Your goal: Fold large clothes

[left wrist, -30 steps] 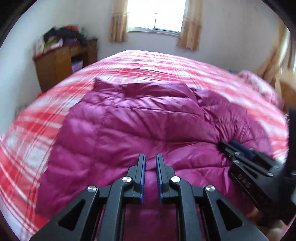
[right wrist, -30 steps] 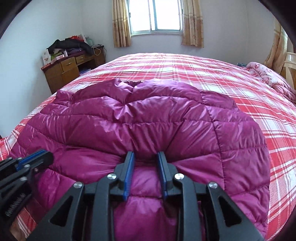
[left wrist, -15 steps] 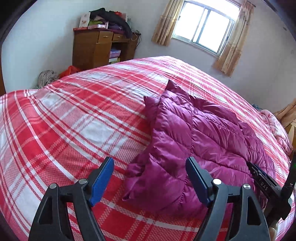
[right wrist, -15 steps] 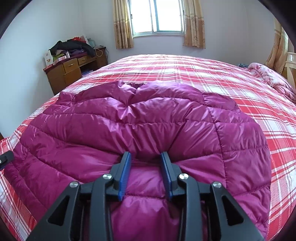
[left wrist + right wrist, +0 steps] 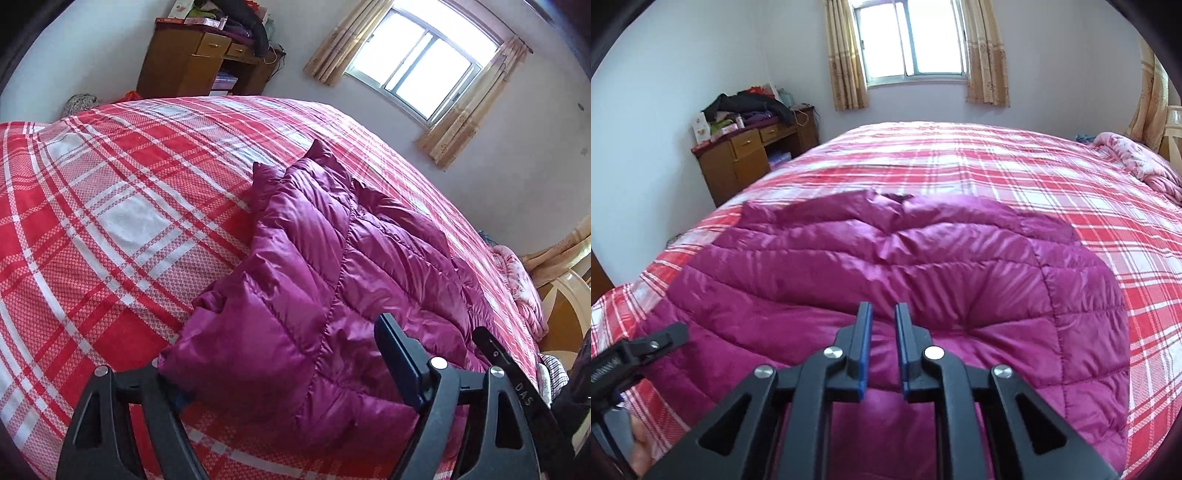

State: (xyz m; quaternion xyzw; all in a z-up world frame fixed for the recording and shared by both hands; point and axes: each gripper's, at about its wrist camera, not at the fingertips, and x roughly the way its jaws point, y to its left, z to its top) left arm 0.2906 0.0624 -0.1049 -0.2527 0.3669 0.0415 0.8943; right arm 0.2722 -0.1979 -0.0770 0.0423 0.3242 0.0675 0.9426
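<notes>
2 grippers: L gripper (image 5: 280, 373) wide round jacket (image 5: 332, 280); R gripper (image 5: 882, 325) nipping jacket

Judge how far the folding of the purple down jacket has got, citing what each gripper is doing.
Done: the jacket lies on the plaid bed, sleeves tucked out of sight. In hand: the right gripper pinches its near hem, while the left gripper straddles the jacket's corner, wide open. Left: closing on that corner and folding the hem up toward the collar.
</notes>
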